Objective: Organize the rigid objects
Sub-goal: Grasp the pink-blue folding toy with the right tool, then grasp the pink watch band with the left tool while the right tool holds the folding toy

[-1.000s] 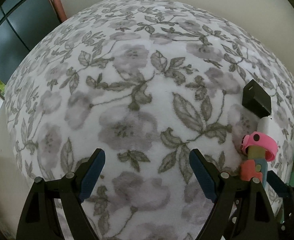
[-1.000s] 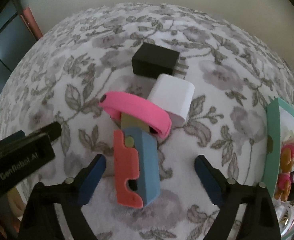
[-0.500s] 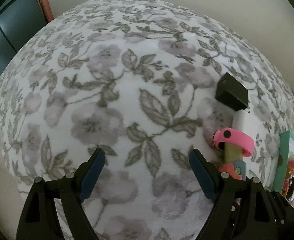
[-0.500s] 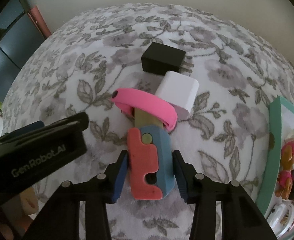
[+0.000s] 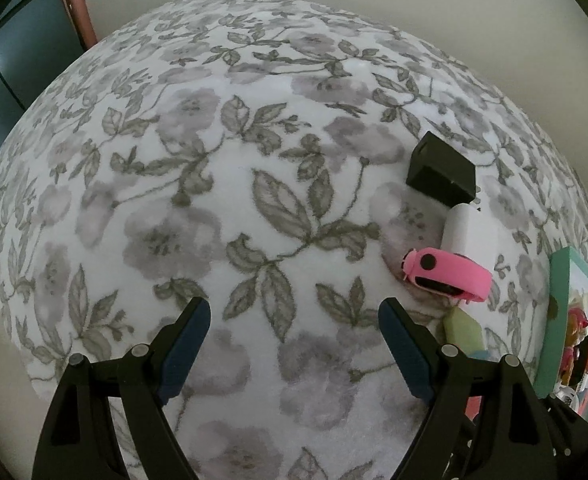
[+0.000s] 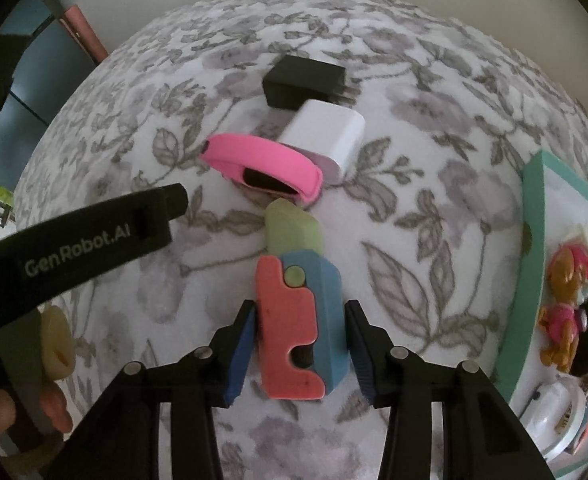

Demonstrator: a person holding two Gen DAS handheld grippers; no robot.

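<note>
My right gripper (image 6: 299, 344) is shut on a red-and-blue toy knife (image 6: 297, 328) with a pale green blade (image 6: 292, 228), held just off the floral cloth (image 6: 413, 208). Beyond the blade lie a pink wristband (image 6: 262, 168), a white charger (image 6: 325, 136) and a black charger (image 6: 303, 80). My left gripper (image 5: 294, 344) hangs open over bare cloth (image 5: 214, 200), to the left of these things. In its view the pink wristband (image 5: 447, 274), white charger (image 5: 463, 228), black charger (image 5: 439, 168) and green blade (image 5: 461, 328) sit at the right.
A teal-rimmed tray (image 6: 533, 240) holding small toys, among them a dog figure (image 6: 565, 300), stands at the right edge; the same tray (image 5: 559, 312) shows in the left view. The left tool's body (image 6: 74, 236) and a hand (image 6: 50, 396) fill the right view's left side.
The right jaws closed onto the red-and-blue knife and drew it back, so its green blade slid out from under the pink wristband. The left gripper drifted sideways, still open.
</note>
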